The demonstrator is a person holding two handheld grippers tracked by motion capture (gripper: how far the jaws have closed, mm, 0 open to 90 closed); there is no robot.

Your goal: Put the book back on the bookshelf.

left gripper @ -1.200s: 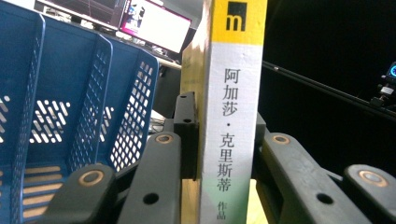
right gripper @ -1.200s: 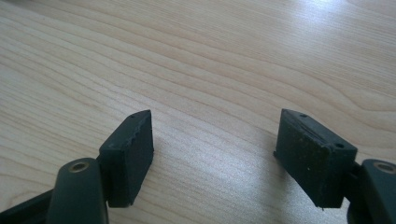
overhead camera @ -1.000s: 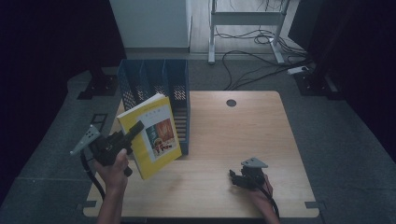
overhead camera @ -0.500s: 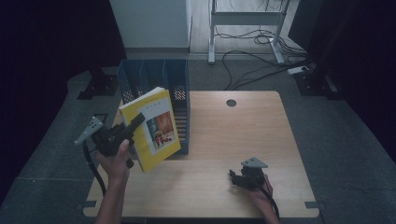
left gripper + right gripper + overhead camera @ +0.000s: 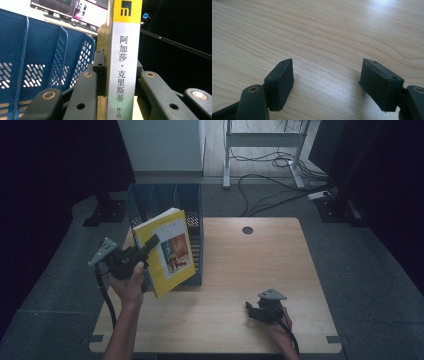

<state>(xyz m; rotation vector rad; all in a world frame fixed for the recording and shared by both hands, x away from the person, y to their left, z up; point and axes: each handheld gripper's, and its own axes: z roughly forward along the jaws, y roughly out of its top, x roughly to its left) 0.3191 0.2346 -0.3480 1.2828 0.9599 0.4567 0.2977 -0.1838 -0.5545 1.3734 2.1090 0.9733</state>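
Observation:
A yellow book (image 5: 165, 251) with a picture on its cover is held tilted above the table's left side, in front of the blue file rack (image 5: 167, 202). My left gripper (image 5: 150, 242) is shut on the book near its spine. In the left gripper view the white and yellow spine (image 5: 123, 62) stands upright between the two black jaws, and the blue file rack (image 5: 30, 62) lies to its left. My right gripper (image 5: 252, 312) rests low near the table's front right. In the right gripper view it (image 5: 325, 75) is open over bare wood.
The wooden table (image 5: 250, 270) has a round cable hole (image 5: 247, 230) near its back edge. The rack has several upright slots at the table's back left. Cables and a desk frame (image 5: 265, 142) lie on the floor beyond the table.
My left gripper has lifted the book and carried it up towards the rack. The right gripper has not moved.

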